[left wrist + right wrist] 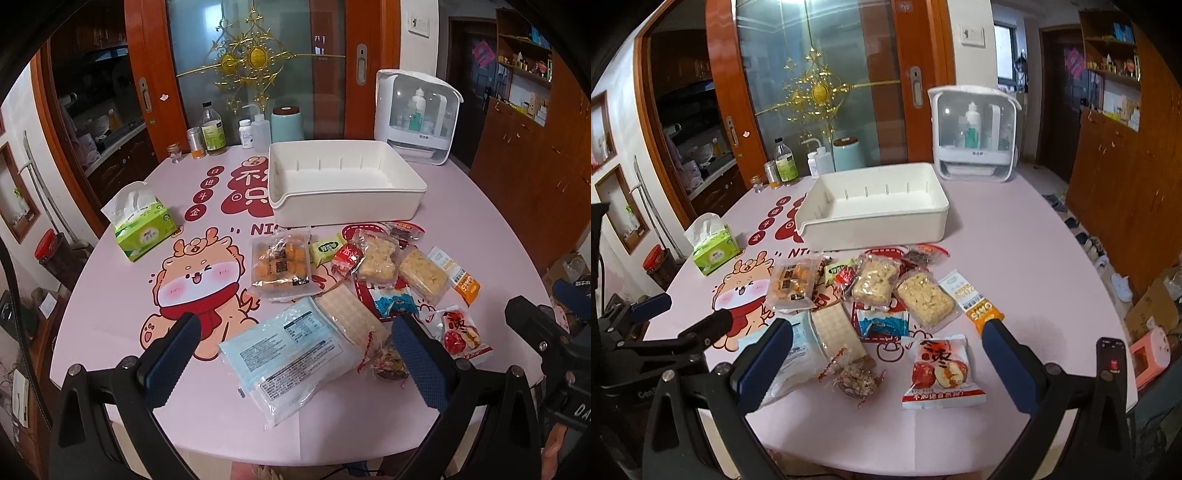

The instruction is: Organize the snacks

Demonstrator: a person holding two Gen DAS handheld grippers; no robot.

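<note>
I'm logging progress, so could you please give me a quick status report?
Both grippers, left and right, open, holding nothing. Bin empty; snacks all on table. Path to bin unobstructed.

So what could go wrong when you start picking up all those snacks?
The snacks overlap in a heap, so the open left gripper might lift the pale blue packet and drag the wafer pack along. The slippery red date packet could slide from the open right gripper. The white bin is empty and might scoot if bumped.

Soft, even indoor light; sharp centre, strong fisheye bending, dark vignetted corners.
</note>
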